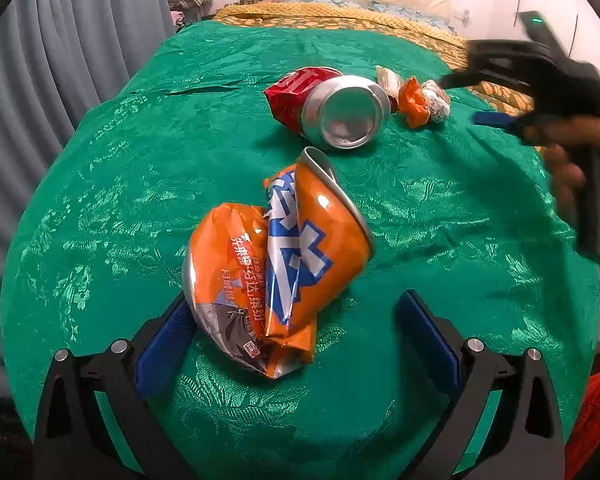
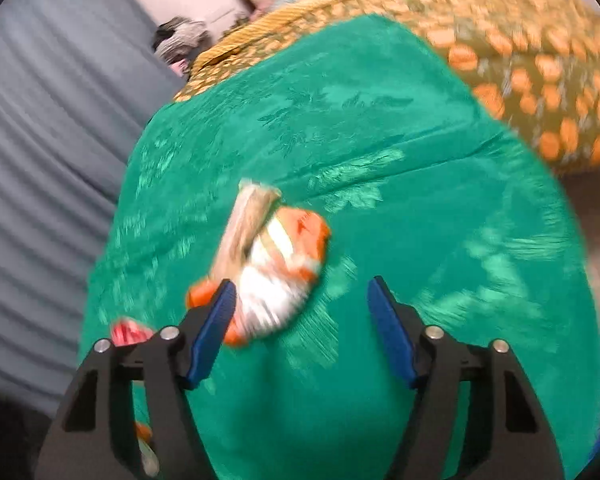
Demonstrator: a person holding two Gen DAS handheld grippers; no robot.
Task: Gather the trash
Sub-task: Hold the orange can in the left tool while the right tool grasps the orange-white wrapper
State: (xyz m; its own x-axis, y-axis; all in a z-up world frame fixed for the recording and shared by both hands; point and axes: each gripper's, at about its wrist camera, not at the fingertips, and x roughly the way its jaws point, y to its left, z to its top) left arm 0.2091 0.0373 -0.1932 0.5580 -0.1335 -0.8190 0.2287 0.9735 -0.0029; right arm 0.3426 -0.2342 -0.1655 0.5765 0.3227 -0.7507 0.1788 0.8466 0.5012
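Both tools look to be at the reaching stage of gathering litter. The left gripper (image 1: 296, 324), fingers spread wide and empty, frames the crushed orange drink can (image 1: 276, 276), whose lower end lies against the left finger at about 9 o'clock; next it should centre on the can and squeeze. The right gripper (image 2: 300, 320), also spread and empty, nears the crumpled orange-and-white wrapper (image 2: 276, 276) at its 11 o'clock, blurred. Beyond, at 12 o'clock, lies a red can showing its silver base (image 1: 340, 110). All rest on a green patterned cloth (image 1: 420, 360); grey curtains (image 1: 80, 60) hang at 10 o'clock.
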